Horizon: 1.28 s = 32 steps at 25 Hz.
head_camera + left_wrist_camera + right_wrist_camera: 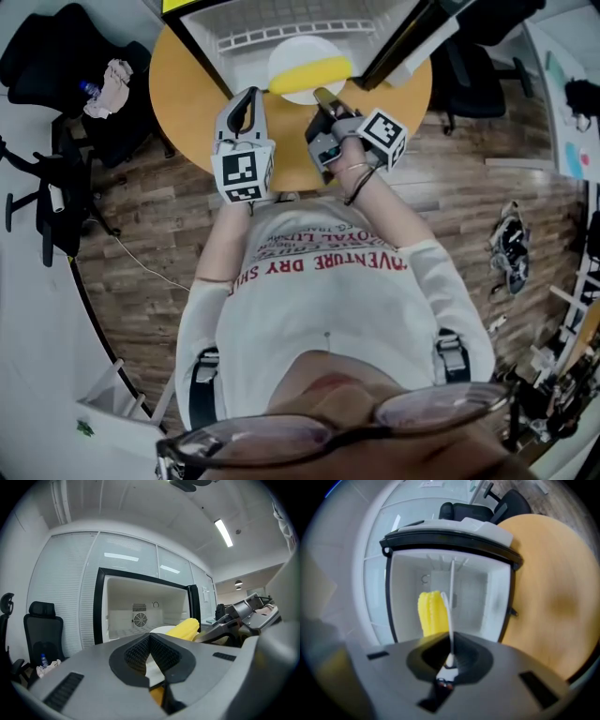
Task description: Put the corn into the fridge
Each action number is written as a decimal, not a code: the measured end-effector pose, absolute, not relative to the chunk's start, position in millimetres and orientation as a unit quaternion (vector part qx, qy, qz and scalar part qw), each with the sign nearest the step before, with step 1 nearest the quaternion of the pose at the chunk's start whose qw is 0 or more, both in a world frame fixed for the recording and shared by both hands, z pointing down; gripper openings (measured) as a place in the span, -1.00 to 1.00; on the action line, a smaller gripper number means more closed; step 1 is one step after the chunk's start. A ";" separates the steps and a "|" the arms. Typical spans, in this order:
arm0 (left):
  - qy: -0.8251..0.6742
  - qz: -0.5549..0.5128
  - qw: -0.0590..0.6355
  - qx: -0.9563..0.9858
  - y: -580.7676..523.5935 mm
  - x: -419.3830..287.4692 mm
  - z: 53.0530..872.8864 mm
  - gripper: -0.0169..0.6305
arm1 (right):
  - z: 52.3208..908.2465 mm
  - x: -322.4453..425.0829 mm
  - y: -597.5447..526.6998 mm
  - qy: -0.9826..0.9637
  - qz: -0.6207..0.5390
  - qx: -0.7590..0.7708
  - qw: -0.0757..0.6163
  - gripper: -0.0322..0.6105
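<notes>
A yellow corn cob (314,67) lies on a white plate (292,90) held level at the mouth of the open mini fridge (281,36). My right gripper (323,97) is shut on the plate's near rim. In the right gripper view the plate (451,606) shows edge-on between the jaws, with the corn (430,613) to its left and my right gripper (451,656) clamped at its base. My left gripper (249,94) is beside the plate's left edge, apart from it, tips together and holding nothing. In the left gripper view the corn (185,627) lies beyond my left gripper (150,637).
The fridge stands on a round wooden table (183,84), with its door (403,47) swung open to the right. Its white inside (140,613) has a fan at the back. Black office chairs (66,56) (473,80) flank the table. Shoes (511,248) lie on the wood floor.
</notes>
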<state>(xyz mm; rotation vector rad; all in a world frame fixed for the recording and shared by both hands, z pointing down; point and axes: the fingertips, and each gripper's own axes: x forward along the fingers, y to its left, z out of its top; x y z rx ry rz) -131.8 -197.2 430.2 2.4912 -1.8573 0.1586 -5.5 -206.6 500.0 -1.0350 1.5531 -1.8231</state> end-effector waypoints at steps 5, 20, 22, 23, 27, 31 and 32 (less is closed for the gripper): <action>-0.588 0.053 0.016 0.807 -212.6 -140.8 430.5 -0.87 | 487.7 -16.6 -231.0 0.575 -0.666 -0.387 0.277 -0.79; -0.581 0.055 0.031 0.811 -240.1 -159.6 442.0 -0.87 | 486.5 -34.9 -300.1 0.555 -0.660 -0.407 0.301 -0.79; -0.580 0.056 0.033 0.812 -244.4 -160.2 443.3 -0.87 | 489.2 -34.1 -309.6 0.553 -0.657 -0.414 0.302 -0.79; -0.579 0.056 0.033 0.813 -246.4 -160.7 443.8 -0.87 | 490.9 -33.8 -314.1 0.550 -0.657 -0.418 0.302 -0.79; -0.579 0.057 0.035 0.813 -253.4 -163.3 447.2 -0.87 | 497.6 -32.2 -331.2 0.541 -0.657 -0.426 0.309 -0.79; -0.580 0.060 0.037 0.812 -260.9 -167.2 451.2 -0.87 | 499.9 -35.0 -339.9 0.534 -0.660 -0.432 0.306 -0.79; -0.581 0.060 0.039 0.811 -262.5 -168.6 452.2 -0.87 | 500.3 -37.1 -340.4 0.531 -0.662 -0.432 0.305 -0.79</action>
